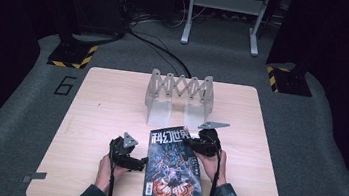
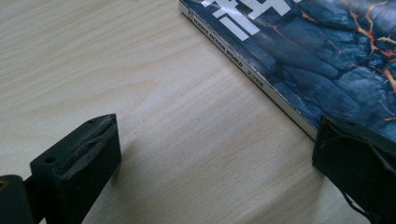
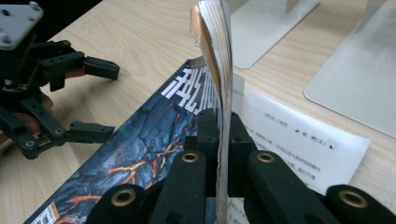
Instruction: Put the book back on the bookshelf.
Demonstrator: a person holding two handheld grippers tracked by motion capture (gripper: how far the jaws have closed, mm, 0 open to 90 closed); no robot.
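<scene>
Magazine [image 1: 174, 168] lies low and centre in the high view on the surface [image 1: 104, 119]. Thin and floppy, likely light, glossy cover. Right gripper [image 3: 219, 140] fingers clamp its lifted cover edge; left gripper [image 1: 142, 162] fingers stand apart beside the spine, a stiffer hold.

Lab: hazard-striped stand bases [image 1: 73, 55], cables [image 1: 156, 43]

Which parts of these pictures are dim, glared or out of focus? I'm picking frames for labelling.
High view: the wooden table is evenly lit, the room behind it nearly black. Left gripper view: the magazine is sharp, the near jaws soft, casting a faint shadow. Right gripper view: the pinched pages and the metal stand behind are slightly soft, and the lifted cover's edge catches glare.
</scene>
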